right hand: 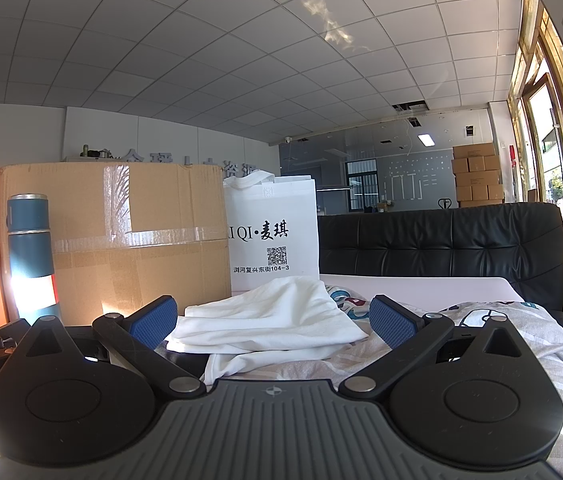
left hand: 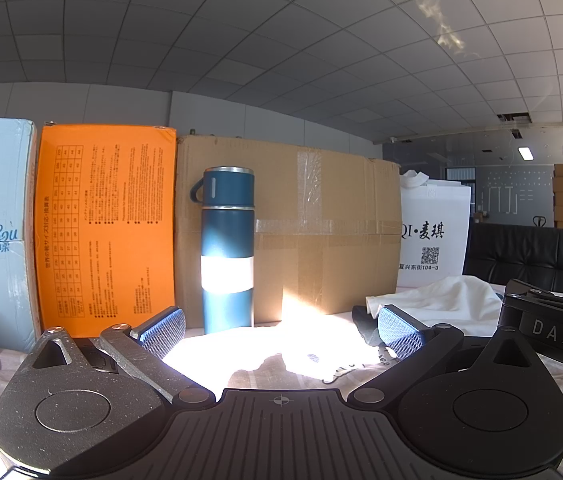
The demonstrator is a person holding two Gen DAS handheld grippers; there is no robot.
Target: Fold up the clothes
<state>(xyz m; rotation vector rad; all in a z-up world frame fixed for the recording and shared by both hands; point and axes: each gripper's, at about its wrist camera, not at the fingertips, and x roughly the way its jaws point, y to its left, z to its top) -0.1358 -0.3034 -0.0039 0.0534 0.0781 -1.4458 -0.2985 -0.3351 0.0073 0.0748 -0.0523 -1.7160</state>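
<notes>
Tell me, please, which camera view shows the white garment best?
The right wrist view: the white garment lies loosely folded, whole and evenly lit, between the open right gripper fingers. The left wrist view catches only part of it, at the right edge.

White garment [right hand: 273,316], loosely folded in rumpled layers, flat on the patterned bedsheet [right hand: 493,320]

Both wrist views low, level, close over bed; share flask [left hand: 228,248], cardboard box [right hand: 121,236].
</notes>
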